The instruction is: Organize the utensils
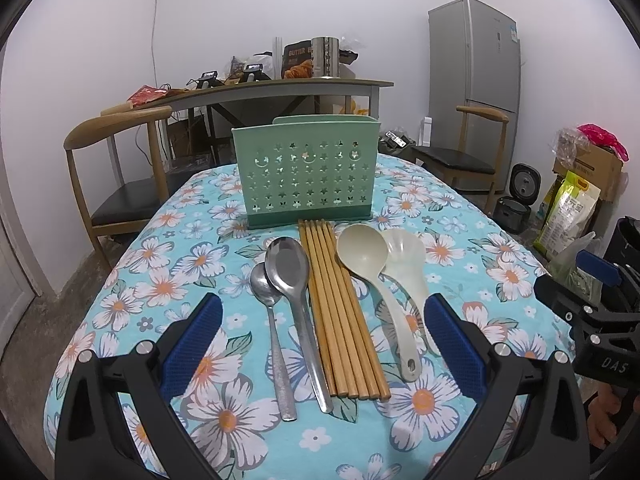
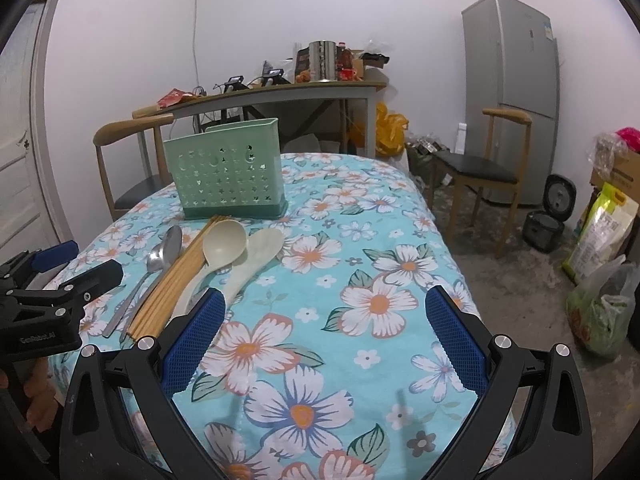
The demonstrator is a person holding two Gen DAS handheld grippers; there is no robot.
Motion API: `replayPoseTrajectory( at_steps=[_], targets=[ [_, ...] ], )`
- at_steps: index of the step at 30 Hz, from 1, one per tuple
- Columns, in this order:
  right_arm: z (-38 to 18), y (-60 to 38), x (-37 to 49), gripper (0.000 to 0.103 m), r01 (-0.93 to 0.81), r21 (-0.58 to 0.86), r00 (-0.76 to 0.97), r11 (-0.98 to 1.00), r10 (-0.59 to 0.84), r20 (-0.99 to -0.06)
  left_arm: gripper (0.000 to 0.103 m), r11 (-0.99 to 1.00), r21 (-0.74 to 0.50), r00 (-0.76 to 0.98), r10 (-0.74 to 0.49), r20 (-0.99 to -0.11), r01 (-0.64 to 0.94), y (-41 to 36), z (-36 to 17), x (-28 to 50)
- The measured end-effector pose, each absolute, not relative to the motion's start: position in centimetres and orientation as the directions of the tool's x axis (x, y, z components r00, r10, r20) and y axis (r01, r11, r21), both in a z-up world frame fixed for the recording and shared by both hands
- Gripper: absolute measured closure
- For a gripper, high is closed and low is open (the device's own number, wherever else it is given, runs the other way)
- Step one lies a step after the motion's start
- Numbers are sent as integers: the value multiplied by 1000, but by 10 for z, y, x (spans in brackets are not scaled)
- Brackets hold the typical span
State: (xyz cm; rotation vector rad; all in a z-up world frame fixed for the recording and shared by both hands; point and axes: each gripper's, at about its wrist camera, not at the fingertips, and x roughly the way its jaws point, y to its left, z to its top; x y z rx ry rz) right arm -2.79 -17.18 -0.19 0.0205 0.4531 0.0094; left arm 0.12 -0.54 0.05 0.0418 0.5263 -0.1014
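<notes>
A round table under a blue floral tablecloth point(image 1: 168, 280) fills a bare, white-walled room with a rough concrete floor. On the cloth, a green perforated utensil holder point(image 1: 306, 168) stands upright; just before it lie two steel spoons point(image 1: 280, 280), a row of bamboo chopsticks point(image 1: 340, 312), a cream ladle point(image 1: 362, 256) and a translucent rice paddle point(image 1: 404, 248), side by side. The left gripper point(image 1: 322, 340) hangs over them, jaws spread wide, empty; the right gripper point(image 2: 324, 336) is likewise agape above bare cloth. Wooden armchairs point(image 1: 116, 168), a cluttered desk point(image 1: 280, 88) and a silver refrigerator point(image 1: 474, 56) line the walls.
</notes>
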Motion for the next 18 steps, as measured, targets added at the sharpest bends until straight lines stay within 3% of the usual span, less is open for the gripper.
replayPoseTrajectory(
  at_steps=[14, 18],
  targets=[
    [8, -168, 14, 7, -95, 159, 855, 983, 163, -493, 4, 989, -41, 836, -143, -530, 144, -2, -3, 13],
    [14, -161, 50, 7, -117, 203, 821, 972, 210, -531, 4, 993, -5, 838, -100, -536, 116, -4, -7, 31]
  ],
)
